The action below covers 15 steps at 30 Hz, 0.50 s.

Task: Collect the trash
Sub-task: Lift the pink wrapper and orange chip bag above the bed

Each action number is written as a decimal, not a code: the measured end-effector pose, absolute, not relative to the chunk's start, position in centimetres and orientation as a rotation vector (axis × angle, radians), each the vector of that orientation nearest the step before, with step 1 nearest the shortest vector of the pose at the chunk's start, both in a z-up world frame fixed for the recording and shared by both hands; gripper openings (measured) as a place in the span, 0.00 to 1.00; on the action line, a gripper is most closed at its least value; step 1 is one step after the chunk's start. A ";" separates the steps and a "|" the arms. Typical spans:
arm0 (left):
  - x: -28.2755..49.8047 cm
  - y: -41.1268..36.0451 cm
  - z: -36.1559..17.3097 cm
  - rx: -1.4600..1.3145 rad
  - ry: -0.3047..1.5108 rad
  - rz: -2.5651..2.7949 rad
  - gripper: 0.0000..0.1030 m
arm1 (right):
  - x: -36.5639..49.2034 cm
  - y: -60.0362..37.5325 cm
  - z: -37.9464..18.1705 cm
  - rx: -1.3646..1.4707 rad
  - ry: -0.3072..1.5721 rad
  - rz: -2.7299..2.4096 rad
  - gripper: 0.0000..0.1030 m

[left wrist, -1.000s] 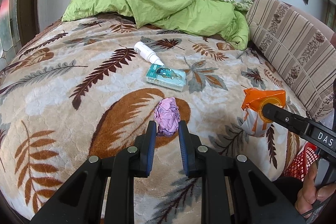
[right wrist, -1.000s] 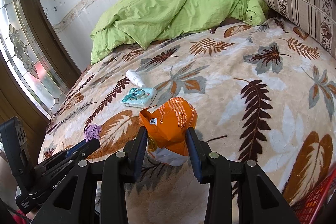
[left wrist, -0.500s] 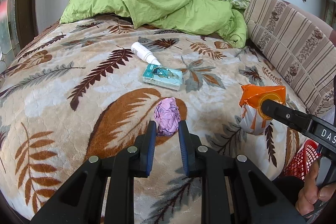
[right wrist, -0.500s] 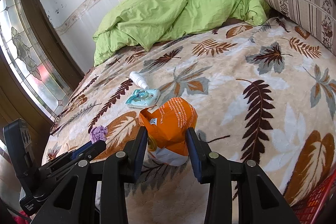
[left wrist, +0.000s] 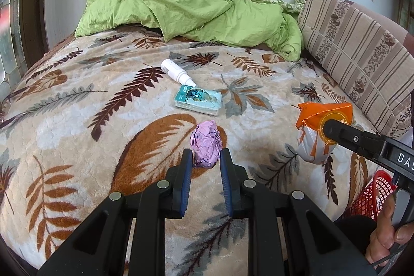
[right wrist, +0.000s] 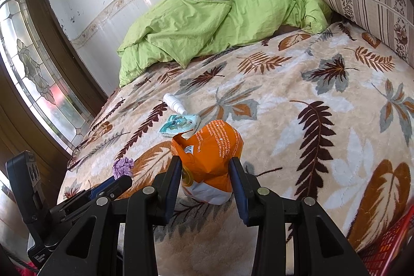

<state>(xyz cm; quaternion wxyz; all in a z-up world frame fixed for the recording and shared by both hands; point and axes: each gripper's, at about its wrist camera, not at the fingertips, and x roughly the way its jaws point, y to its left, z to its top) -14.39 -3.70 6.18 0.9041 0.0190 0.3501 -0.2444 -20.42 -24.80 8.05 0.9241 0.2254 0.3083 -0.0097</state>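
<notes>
My left gripper is shut on a crumpled purple paper ball, held just above the leaf-patterned blanket. My right gripper is shut on an orange and white snack bag, lifted off the bed. The bag also shows in the left wrist view, with the right gripper's finger across it. The purple ball shows in the right wrist view, at the tip of the left gripper.
A white bottle and a teal tissue pack lie mid-bed. A green duvet is heaped at the back. A striped cushion lines the right side. A red mesh basket sits at the lower right.
Both grippers have risen slightly and pulled back, each keeping its hold. The bottle and tissue pack stay put.
</notes>
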 end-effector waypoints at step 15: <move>-15.8 -4.0 8.0 0.064 0.692 -0.508 0.20 | -21.8 -25.0 9.3 0.475 0.601 -0.017 0.39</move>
